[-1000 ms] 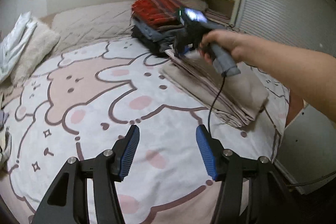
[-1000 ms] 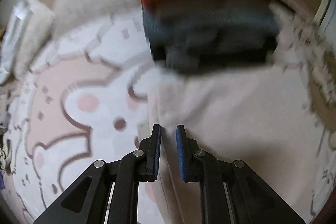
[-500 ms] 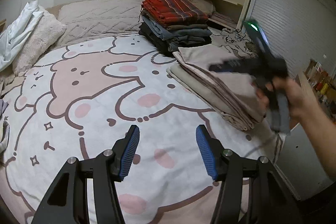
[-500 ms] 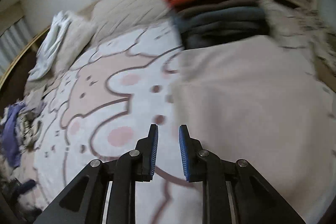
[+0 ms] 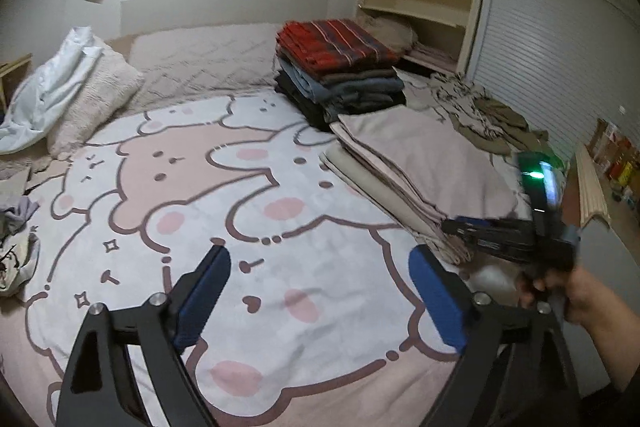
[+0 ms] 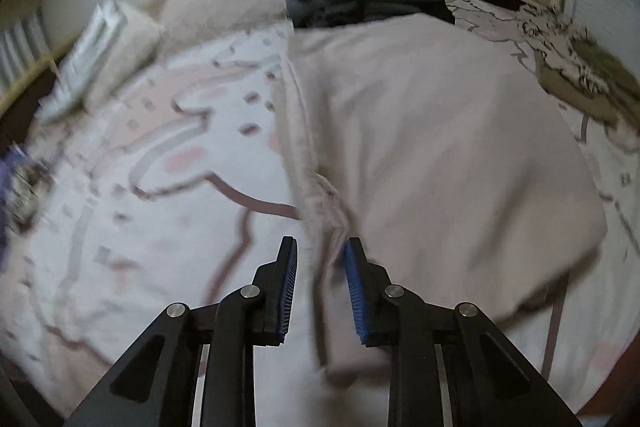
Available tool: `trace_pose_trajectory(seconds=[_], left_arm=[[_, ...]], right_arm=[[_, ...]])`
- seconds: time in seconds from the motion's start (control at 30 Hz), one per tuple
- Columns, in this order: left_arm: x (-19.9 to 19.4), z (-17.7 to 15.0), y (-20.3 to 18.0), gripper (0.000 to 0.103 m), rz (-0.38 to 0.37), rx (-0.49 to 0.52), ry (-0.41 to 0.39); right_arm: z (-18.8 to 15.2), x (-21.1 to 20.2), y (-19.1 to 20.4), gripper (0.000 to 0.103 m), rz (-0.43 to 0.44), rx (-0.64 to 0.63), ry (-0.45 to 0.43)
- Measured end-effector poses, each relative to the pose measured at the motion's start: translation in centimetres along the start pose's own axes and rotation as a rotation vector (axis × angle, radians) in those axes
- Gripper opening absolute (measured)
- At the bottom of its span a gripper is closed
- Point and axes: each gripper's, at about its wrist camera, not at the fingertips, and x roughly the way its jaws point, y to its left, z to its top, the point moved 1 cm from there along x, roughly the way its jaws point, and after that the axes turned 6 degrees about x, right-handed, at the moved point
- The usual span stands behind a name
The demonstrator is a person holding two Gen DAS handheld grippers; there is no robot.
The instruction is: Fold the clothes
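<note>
Broadly, we read this moment as late in the folding, with part of the work left. We see two finished piles on the bed with the pink-and-white cartoon-print cover (image 5: 208,211). At the far side stands a tall stack of folded dark clothes topped by a red striped piece (image 5: 340,67). Just in front of it, touching its base, lies a low pile of folded beige and pale pink fabric (image 5: 416,167).

What remains, as far as we can judge, is loose. A crumpled olive and patterned garment (image 5: 492,119) lies beyond the beige pile near the shuttered door, and a small heap of mixed clothing (image 5: 16,235) sits at the left edge of the bed. A white cloth (image 5: 52,87) is draped over a cream pillow; whether it belongs to the task we cannot tell.

The left gripper (image 5: 320,291) hovers over bare bedcover. Its jaws have just been opening and now stand wide, with nothing between them. The right gripper (image 6: 320,291), held in the person's hand (image 5: 568,291), sits at the near corner of the beige pile. Its jaws have been parting slightly to a narrow gap. The pile's edge shows in that gap, but the blue pads (image 6: 288,291) do not press on it, so we judge it released.
</note>
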Motion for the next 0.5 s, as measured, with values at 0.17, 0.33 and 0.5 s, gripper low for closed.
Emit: trace_pose_trajectory(seconds=[0.17, 0.33, 0.5], left_arm=[[-1.4, 0.0, 0.1, 0.103, 0.036, -0.020, -0.036], [-2.4, -0.2, -0.1, 0.103, 0.040, -0.021, -0.052], [-3.1, -0.7, -0.6, 0.103, 0.043, -0.017, -0.049]], right_arm=[[-0.3, -5.3, 1.5, 0.102, 0.021, 0.052, -0.120], [0.0, -8.3, 3.5, 0.102, -0.058, 0.035, -0.114], [0.4, -11.9, 4.3, 0.103, -0.091, -0.003, -0.181]])
